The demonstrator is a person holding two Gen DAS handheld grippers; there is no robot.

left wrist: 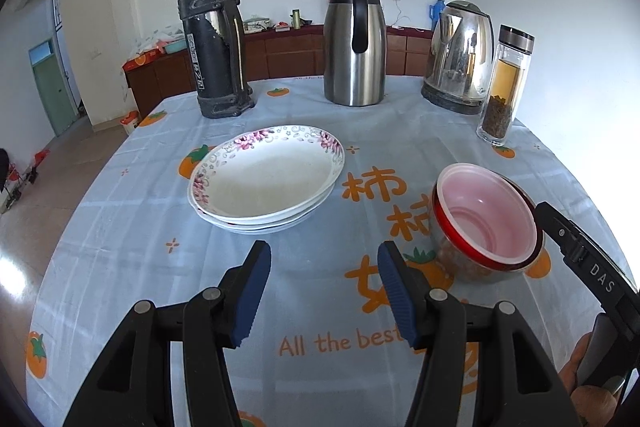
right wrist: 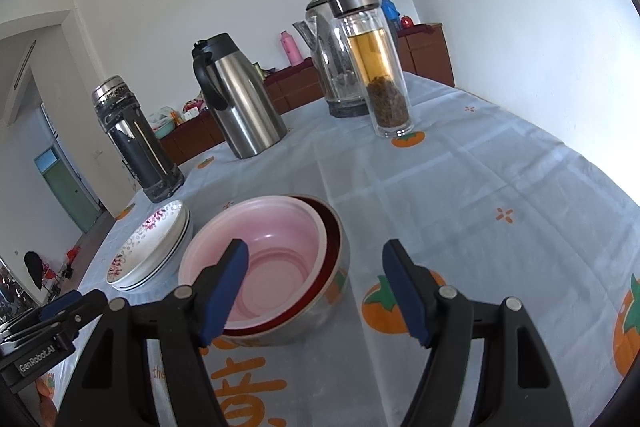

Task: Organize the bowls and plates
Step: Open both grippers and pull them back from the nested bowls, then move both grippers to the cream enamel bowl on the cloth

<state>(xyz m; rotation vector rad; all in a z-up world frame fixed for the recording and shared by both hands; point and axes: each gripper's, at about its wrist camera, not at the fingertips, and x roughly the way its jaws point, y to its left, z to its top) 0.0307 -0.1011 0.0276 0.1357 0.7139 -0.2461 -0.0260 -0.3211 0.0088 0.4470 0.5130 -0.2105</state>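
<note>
A stack of white plates with pink flower rims [left wrist: 266, 179] [right wrist: 152, 247] rests on the persimmon-print tablecloth, just ahead of my left gripper [left wrist: 324, 255]. That gripper is open with nothing between its blue pads. To the right of the plates, a pink bowl [left wrist: 486, 223] [right wrist: 276, 259] is nested inside a red-rimmed bowl [right wrist: 334, 239]. My right gripper [right wrist: 316, 251] is open at the bowls' near side, its left finger over the pink bowl and its right finger outside the rim, with no pad pressing. It also shows at the right edge of the left wrist view as the right gripper [left wrist: 580, 251].
Along the far side of the table stand a black thermos [left wrist: 214, 43], a steel carafe [left wrist: 354, 47], an electric kettle [left wrist: 460, 59] and a glass tea bottle [left wrist: 506, 87]. The table edge [left wrist: 120, 155] falls to the floor on the left. A wooden sideboard stands behind.
</note>
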